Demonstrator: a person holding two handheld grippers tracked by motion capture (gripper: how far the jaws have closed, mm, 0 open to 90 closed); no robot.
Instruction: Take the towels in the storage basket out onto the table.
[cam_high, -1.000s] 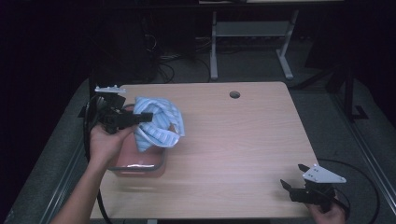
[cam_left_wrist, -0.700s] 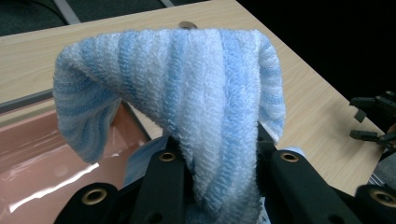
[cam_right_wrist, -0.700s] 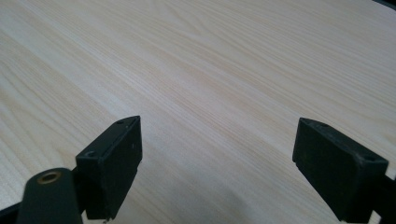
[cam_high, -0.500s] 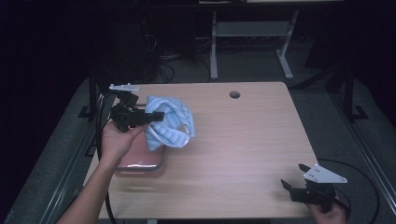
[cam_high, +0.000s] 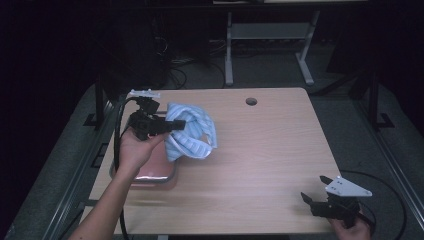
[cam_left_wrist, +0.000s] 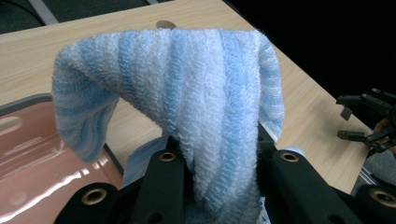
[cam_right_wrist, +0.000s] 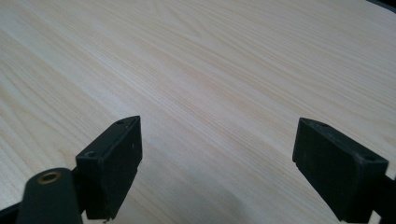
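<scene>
From the high view, the left tongs (cam_high: 172, 125) are pinched on a blue-and-white striped towel (cam_high: 192, 132), gripping it at its left edge. The towel is bunched and hangs from the jaws above the left part of the counter (cam_high: 260, 150), its lower folds drooping over the far right corner of a pink tray (cam_high: 157, 172). The tray lies flat on the counter near the left edge, under the person's left hand (cam_high: 132, 150); what can be seen of its inside is bare. The right tongs (cam_high: 320, 192) sit well apart at the near right corner of the counter, jaws spread, gripping nothing.

In the left gripper view, the two black jaws press a thick fold of the towel (cam_left_wrist: 187, 112) between them. The cloth rises from the jaws and arches over to the left, draping down above the tray (cam_left_wrist: 37, 154), whose glossy pink floor is bare. The right tongs (cam_left_wrist: 348, 123) appear far off at the counter's edge.

In the right gripper view, the right tongs (cam_right_wrist: 217, 149) stand wide apart over bare wood of the counter (cam_right_wrist: 210, 60), with nothing between the jaws.
</scene>
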